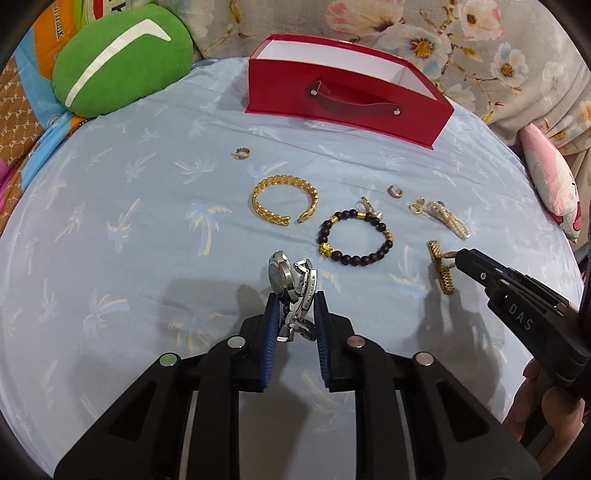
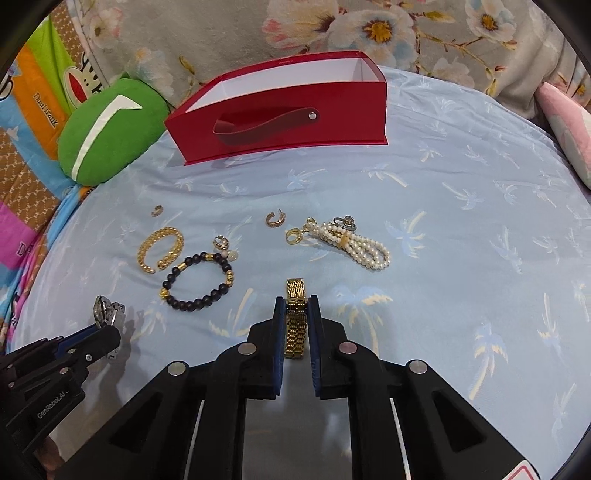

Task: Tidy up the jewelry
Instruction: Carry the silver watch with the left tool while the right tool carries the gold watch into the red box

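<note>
My left gripper (image 1: 295,304) is shut on a silver watch (image 1: 291,288), held just above the blue sheet; it also shows in the right wrist view (image 2: 108,314). My right gripper (image 2: 296,308) is shut on a gold link watch band (image 2: 295,317), seen from the left wrist view too (image 1: 441,271). On the sheet lie a gold cuff bracelet (image 1: 284,201), a dark bead bracelet (image 1: 354,238), a pearl bracelet (image 2: 351,243), and small gold rings and earrings (image 2: 275,219). An open red box (image 1: 343,99) stands at the back.
A green cushion (image 1: 122,59) lies at the back left, a pink pillow (image 1: 550,177) at the right edge. Floral fabric (image 2: 369,29) rises behind the box. A small ring (image 1: 241,152) lies left of the box.
</note>
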